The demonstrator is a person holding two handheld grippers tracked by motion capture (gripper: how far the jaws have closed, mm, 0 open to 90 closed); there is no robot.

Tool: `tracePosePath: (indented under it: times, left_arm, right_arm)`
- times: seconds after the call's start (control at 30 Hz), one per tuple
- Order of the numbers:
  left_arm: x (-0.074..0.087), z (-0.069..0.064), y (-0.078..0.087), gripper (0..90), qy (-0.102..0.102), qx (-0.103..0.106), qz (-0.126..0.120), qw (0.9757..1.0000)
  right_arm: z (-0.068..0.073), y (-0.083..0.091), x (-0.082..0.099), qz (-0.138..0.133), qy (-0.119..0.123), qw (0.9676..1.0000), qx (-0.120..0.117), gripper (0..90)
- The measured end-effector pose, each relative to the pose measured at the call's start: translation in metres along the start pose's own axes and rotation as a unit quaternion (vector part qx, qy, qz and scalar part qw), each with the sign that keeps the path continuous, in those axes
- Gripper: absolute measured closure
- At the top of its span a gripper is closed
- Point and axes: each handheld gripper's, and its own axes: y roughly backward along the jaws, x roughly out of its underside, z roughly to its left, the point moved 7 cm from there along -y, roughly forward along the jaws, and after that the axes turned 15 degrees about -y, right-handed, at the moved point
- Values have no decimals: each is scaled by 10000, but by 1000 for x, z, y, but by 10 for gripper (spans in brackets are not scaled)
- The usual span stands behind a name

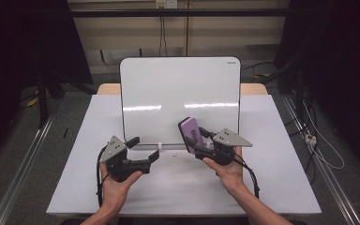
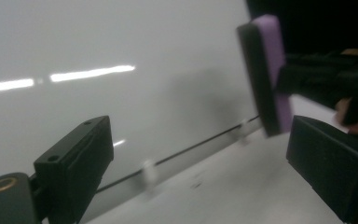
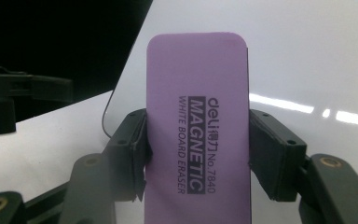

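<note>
My right tongs [image 1: 198, 143] are clamped on the purple whiteboard eraser [image 1: 191, 134]. In the right gripper view the two black jaws press on the eraser's [image 3: 198, 140] long sides at about mid-length, its printed purple face turned toward the camera and its upper end rising clear above the jaws. In the high view the eraser stands tilted on end, just in front of the lower right part of the whiteboard [image 1: 180, 93]; whether it touches the board surface cannot be told. In the left gripper view the eraser's [image 2: 266, 74] dark felt side is turned toward the whiteboard [image 2: 98, 56].

My left tongs [image 1: 146, 152] stand open with nothing between the jaws. In the high view they point toward the lower edge of the whiteboard, left of the eraser and apart from it. In the left gripper view the two jaws are spread wide, with the board's lower edge and a small white clip [image 2: 148, 173] between them farther off.

The whiteboard stands propped upright at the far middle of the worktop [image 1: 75, 178], its face blank apart from reflected light strips. No container stands on the worktop. My left hand [image 1: 115, 185] and right hand [image 1: 227, 171] come in from the near edge.
</note>
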Motion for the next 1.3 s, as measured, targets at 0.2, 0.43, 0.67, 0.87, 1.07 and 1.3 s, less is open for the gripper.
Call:
tracePosePath:
  times: [0.2, 0.43, 0.67, 0.87, 1.07, 1.3]
  left_arm:
    - [-16, -12, -19, 103, 292, 36, -352, 9989]
    - [-20, -17, -34, 202, 498, 116, -381, 9980]
    - [-25, -20, -45, 337, 644, 198, -574, 9961]
    - [-24, -22, -51, 473, 755, 240, -676, 9946]
    - [-21, -27, -53, 574, 867, 372, -704, 9931]
    - [-22, -27, -53, 630, 925, 454, -689, 9923]
  right_arm:
    - [6, -2, 4, 2, -80, 9999, -98, 418]
    - [11, -4, 8, 19, -65, 9998, -184, 418]
    - [17, -7, 11, 10, -127, 9996, -235, 418]
    - [19, -8, 12, -4, -143, 9996, -259, 418]
    - [20, -9, 13, -35, -205, 9995, -245, 418]
    - [21, -9, 14, -81, -287, 9992, -253, 416]
